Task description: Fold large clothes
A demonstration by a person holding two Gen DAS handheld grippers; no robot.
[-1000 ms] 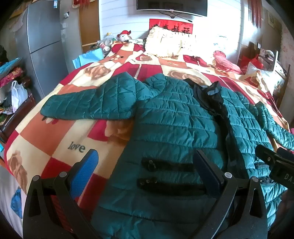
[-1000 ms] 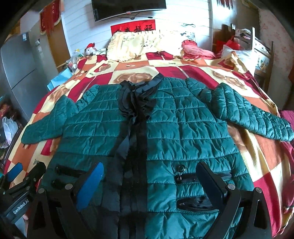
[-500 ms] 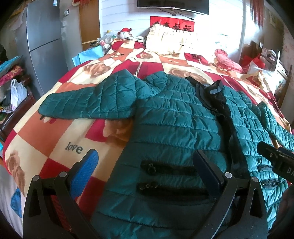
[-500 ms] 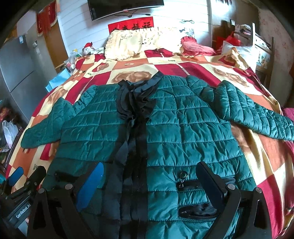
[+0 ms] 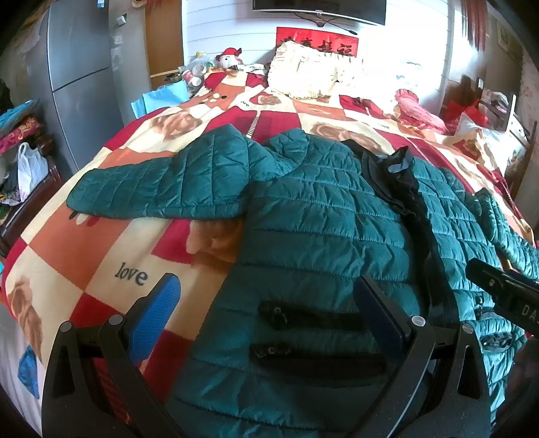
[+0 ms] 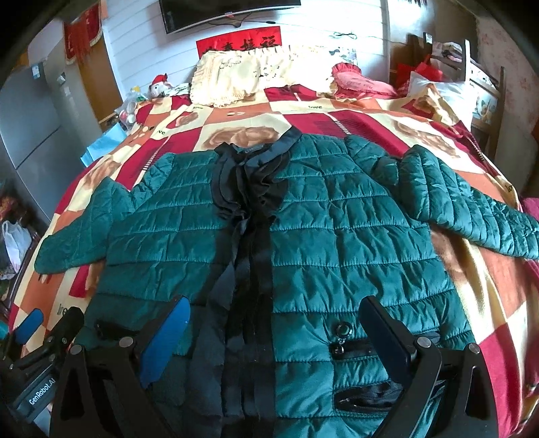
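Teal quilted puffer jacket [image 6: 337, 242] lies front-up and spread flat on the bed, collar toward the pillows, hem toward the cameras. Black ruffled placket [image 6: 249, 215] runs down its centre from collar to hem. Both sleeves out to the sides: one sleeve [image 5: 161, 188] angles over the blanket toward the grey wardrobe side, the other sleeve [image 6: 471, 205] reaches toward the far bed edge. Black zip pockets [image 5: 310, 320] sit low on each front panel; a small round snap [image 6: 343, 328] shows above the pocket in the right wrist view.

Left gripper [image 5: 266, 313]: jaws spread wide, nothing between them. It hovers over the hem corner on the wardrobe side; the blue-padded finger [image 5: 155, 313] is above the blanket, the other above the pocket area. Contact with the fabric cannot be told.

Right gripper [image 6: 273, 333]: jaws wide apart, holding nothing, over the lower front; one finger near the placket, the other above the zip pocket. Its black body also shows at the edge of the left wrist view, and the left gripper's body in the corner of the right wrist view.

Red, cream and orange checked blanket [image 5: 101, 256] with rose prints and the word "love" covers the bed. Cream frilled pillow [image 6: 256, 74] at the head, pink cushion [image 6: 360, 84] beside it. Grey wardrobe [image 5: 81, 67] stands off the bed. Dark wall screen [image 6: 229, 13] hangs above a red banner [image 6: 239, 42].
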